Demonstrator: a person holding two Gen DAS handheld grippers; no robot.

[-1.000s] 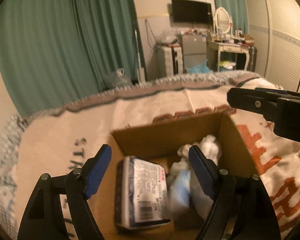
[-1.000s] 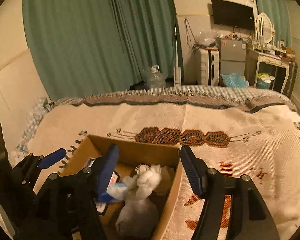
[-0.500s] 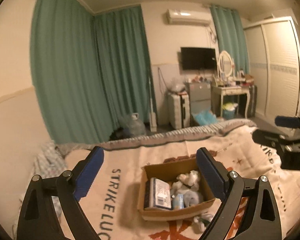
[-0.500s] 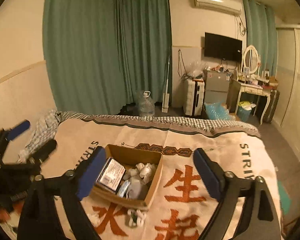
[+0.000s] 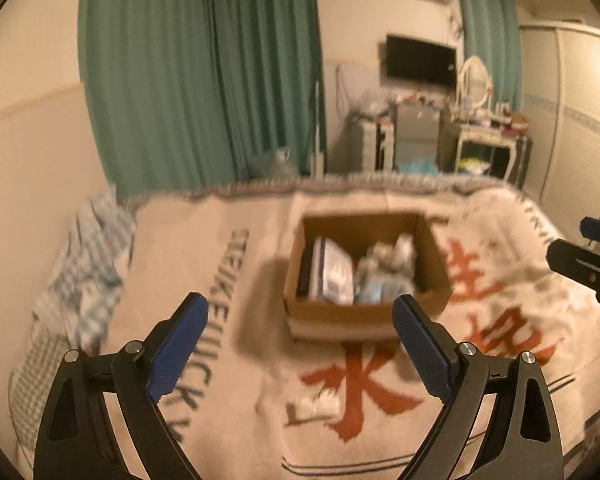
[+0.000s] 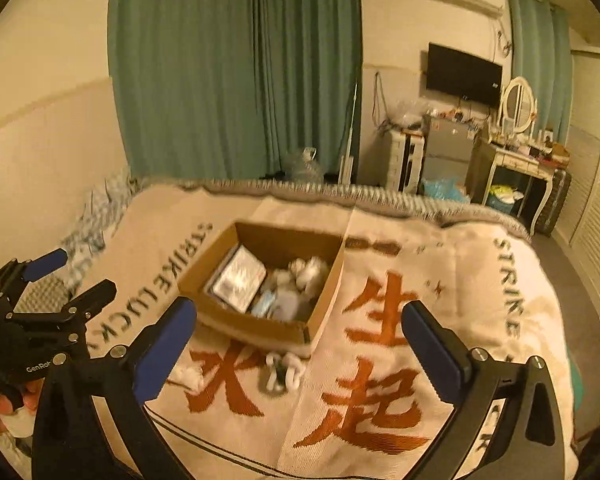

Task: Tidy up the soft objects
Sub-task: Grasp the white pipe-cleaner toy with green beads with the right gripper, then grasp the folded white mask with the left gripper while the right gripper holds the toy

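Note:
A brown cardboard box (image 5: 300,312) (image 6: 256,326) sits on the bed's cream blanket. It holds a flat white and blue pack (image 6: 238,278), white soft balls (image 6: 310,272) and a pale blue item (image 6: 266,304). Two small white soft objects lie on the blanket in front of the box: one (image 6: 284,370) near its front corner, one (image 6: 190,376) further left. One shows blurred in the left wrist view (image 5: 320,402). My left gripper (image 5: 300,344) is open and empty, held back from the box. My right gripper (image 6: 296,344) is open and empty, above the loose objects.
The blanket (image 6: 440,320) with orange characters covers the bed. A checked cloth (image 5: 80,272) lies at the bed's left edge by the wall. Green curtains, a dresser (image 6: 516,160) and a wardrobe stand beyond the bed's far end.
Both grippers have pulled up and back from inside the box, empty and open. The box now sits well ahead of them, and the left view is blurred by motion.

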